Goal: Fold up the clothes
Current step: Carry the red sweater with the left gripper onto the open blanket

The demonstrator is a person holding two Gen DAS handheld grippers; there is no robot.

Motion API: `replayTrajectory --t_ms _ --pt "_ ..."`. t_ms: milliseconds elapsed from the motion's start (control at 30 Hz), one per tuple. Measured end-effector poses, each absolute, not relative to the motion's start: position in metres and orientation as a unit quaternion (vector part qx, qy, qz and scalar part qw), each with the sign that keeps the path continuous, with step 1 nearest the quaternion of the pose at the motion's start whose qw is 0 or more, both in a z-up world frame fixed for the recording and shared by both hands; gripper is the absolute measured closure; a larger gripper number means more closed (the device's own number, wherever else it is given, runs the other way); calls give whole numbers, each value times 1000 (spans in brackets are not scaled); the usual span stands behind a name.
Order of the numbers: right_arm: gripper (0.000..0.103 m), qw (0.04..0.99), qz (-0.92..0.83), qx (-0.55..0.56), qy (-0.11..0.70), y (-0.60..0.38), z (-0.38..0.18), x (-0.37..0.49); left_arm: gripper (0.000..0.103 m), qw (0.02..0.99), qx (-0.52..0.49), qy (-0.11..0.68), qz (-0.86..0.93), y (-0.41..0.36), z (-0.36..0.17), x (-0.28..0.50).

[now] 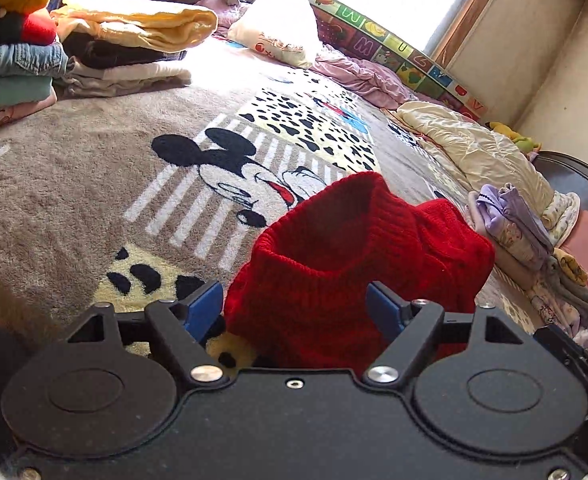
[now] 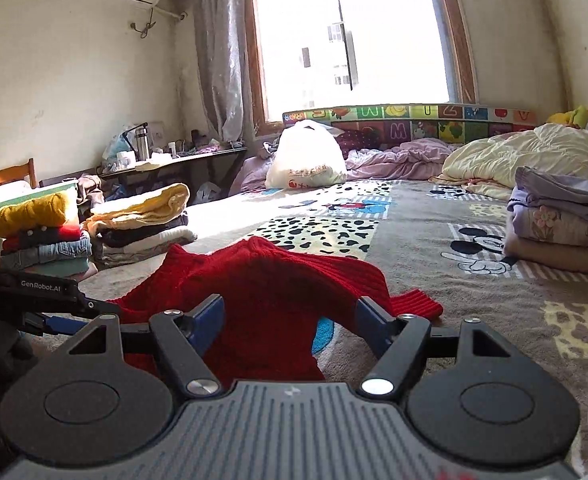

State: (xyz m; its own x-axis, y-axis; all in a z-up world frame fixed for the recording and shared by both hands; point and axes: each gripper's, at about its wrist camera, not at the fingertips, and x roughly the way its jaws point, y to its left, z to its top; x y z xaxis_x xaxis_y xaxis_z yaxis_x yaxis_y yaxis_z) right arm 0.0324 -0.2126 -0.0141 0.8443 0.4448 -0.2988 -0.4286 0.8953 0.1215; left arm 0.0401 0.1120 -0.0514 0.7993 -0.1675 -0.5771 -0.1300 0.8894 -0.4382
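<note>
You've got a solid red ribbed-knit sweater [image 2: 262, 280] on a grey-brown blanket [image 1: 74, 168] with black-white cartoon mice and black-spotted yellow panels. Your gripper fingers [image 1: 204, 304] are blue on black bodies. Nearest stack [image 2: 42, 236]: mustard top, denim blue below.

A bed spread with a grey cartoon-mouse blanket [image 2: 433, 280] carries a red knit sweater [image 2: 262, 280], two piles of folded clothes [image 2: 42, 236] [image 2: 142, 224] on the left, a lilac-topped folded pile [image 2: 561, 220], a cream quilt [image 2: 533, 152], and a white plastic bag [image 2: 307, 156].
</note>
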Motion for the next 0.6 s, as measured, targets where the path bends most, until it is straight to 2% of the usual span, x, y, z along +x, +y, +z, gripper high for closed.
replayTrajectory --t_ms 167,367,533,600 --pt "30 944 272 -42 181 -181 23 54 24 915 -253 313 -23 121 -57 47" --pt "31 894 346 -188 216 -107 57 98 24 921 -245 299 -49 124 -63 50" --pt "24 828 382 -298 282 -58 54 162 24 927 -237 280 -73 124 -65 49" --pt "24 805 388 -308 326 -51 42 186 24 926 -237 280 -82 123 -68 50"
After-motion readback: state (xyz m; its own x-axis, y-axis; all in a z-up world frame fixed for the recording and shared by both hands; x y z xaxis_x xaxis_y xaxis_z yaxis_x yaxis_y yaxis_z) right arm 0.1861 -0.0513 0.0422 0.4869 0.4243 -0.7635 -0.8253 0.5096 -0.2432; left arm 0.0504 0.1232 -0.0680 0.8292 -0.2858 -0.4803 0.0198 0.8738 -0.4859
